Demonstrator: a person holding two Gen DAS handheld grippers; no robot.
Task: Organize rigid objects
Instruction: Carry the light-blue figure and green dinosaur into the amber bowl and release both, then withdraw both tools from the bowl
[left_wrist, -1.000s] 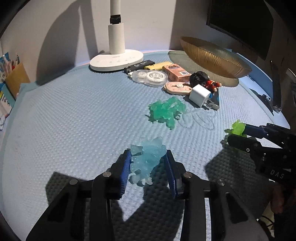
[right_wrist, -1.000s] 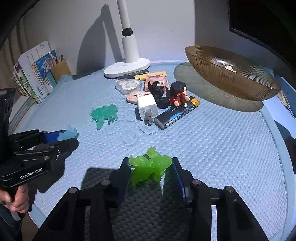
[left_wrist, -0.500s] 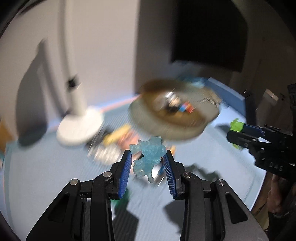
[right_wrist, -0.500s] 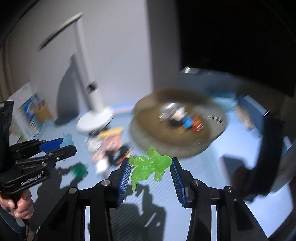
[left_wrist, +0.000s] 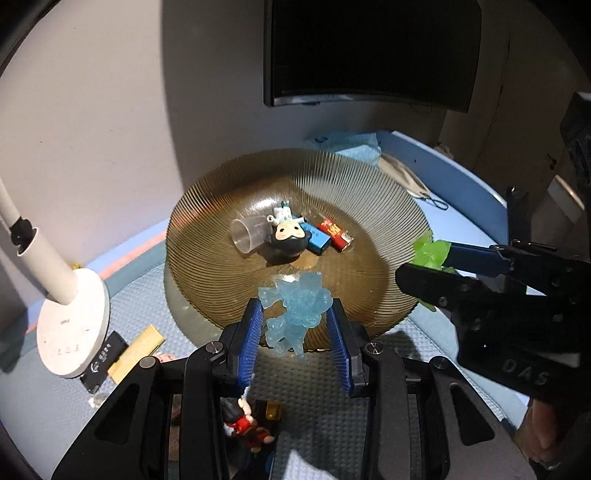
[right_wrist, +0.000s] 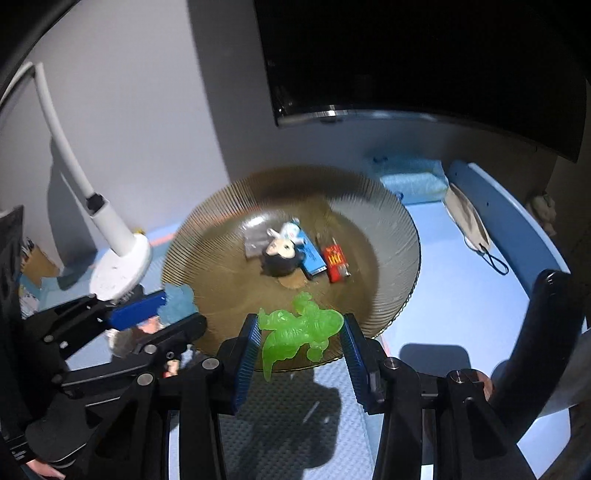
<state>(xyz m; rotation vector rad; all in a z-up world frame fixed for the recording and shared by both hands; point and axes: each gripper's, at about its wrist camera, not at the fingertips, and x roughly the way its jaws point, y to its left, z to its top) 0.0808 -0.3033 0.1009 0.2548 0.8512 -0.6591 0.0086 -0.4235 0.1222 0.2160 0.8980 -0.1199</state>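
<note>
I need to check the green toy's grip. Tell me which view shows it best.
The right wrist view: the green toy sits whole between the right gripper's pads, close and centred. The left wrist view shows only a sliver, side-on, mostly hidden by that gripper's fingers.

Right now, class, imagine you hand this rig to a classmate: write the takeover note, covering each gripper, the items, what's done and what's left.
Left gripper: shut on the pale blue figure, held at the near rim of the amber bowl.
Right gripper: shut on the green figure, also at the bowl's near rim.
Done: clear cup, round-headed doll, blue block and red item lie in the bowl.
Left: release both figures into the bowl, then collect the red-clad doll, black stick and yellow stick from the mat.
</note>
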